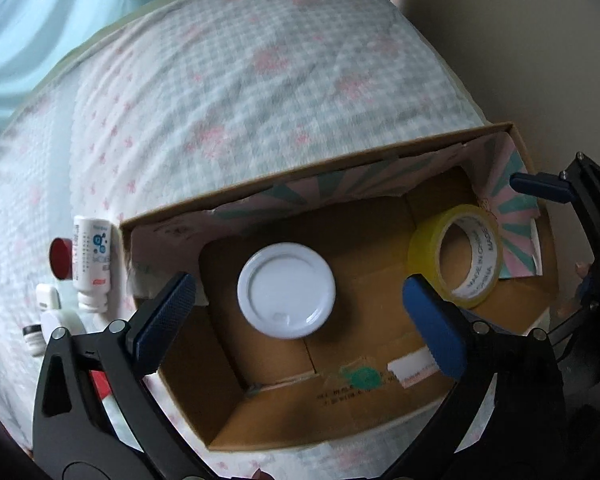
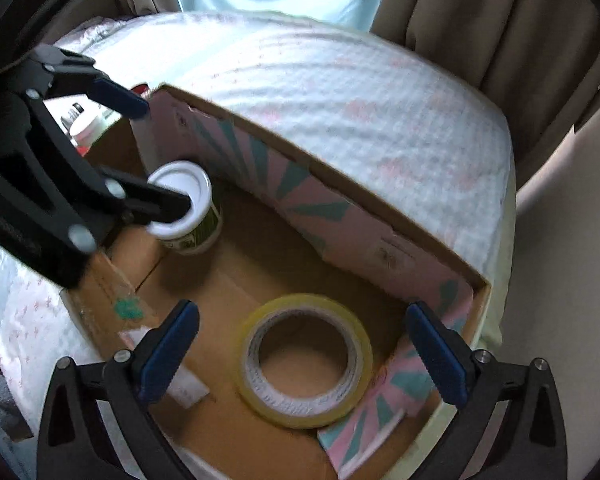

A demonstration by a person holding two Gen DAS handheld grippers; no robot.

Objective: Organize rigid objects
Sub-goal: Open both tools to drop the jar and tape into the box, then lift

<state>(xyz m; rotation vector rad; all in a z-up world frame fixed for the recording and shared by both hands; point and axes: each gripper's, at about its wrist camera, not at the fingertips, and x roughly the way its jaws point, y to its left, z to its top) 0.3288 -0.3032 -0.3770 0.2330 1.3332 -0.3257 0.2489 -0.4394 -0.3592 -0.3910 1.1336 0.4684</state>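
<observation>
An open cardboard box (image 1: 340,168) (image 2: 380,216) sits on a bed. Inside it stands a jar with a white lid (image 1: 286,290) (image 2: 186,200) and lies a roll of yellow tape (image 1: 456,254) (image 2: 306,362). My left gripper (image 1: 300,320) is open above the jar, its jaws wide on either side of the lid; it also shows in the right wrist view (image 2: 164,156). My right gripper (image 2: 302,356) is open above the tape roll, empty. One of its fingers (image 1: 540,186) shows at the box's right end in the left wrist view.
Left of the box on the quilt (image 1: 260,80) lie a white bottle (image 1: 92,264), a red cap (image 1: 62,258) and small white items (image 1: 50,312). Curtains (image 2: 480,20) and a wall stand behind the bed.
</observation>
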